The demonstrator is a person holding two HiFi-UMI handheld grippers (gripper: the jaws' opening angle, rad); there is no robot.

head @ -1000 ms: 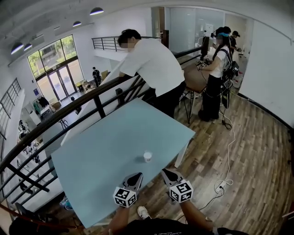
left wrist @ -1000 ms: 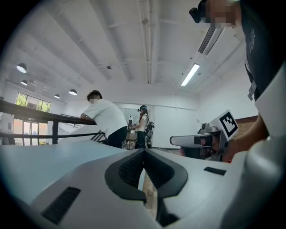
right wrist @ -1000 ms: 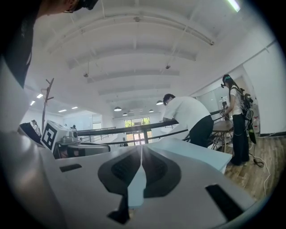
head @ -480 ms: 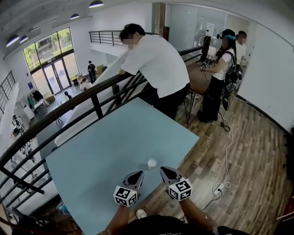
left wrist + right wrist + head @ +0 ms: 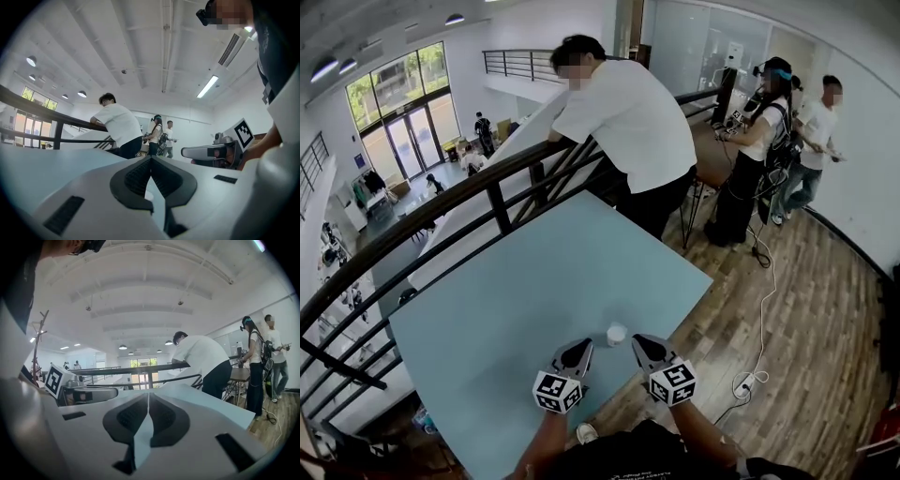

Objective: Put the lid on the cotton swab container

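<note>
Head view has the little white cotton swab container [image 5: 616, 334] sitting upright on the light blue tabletop [image 5: 525, 281], close to the near edge. It's between the two gripper tips and just past them, a bit nearer the right one. Neither is touching it. It's too small here to tell whether the lid is on.

Left gripper [image 5: 580, 349] is down low over the tabletop. In its own view the jaws are pressed together with nothing between the pads. Right gripper [image 5: 640, 343] is the same deal: its view shows the pads meeting at the tips and it's empty too. You only see a sliver of tabletop through the gap further back. Both point roughly forward, side by side, with their marker cubes toward the person.

Background stuff: someone in a white shirt [image 5: 623, 131] leans on the black railing [image 5: 498, 211] at the far side of the tabletop, and a white cable [image 5: 766, 309] runs across the wooden floor [image 5: 825, 328] off to the right.
</note>
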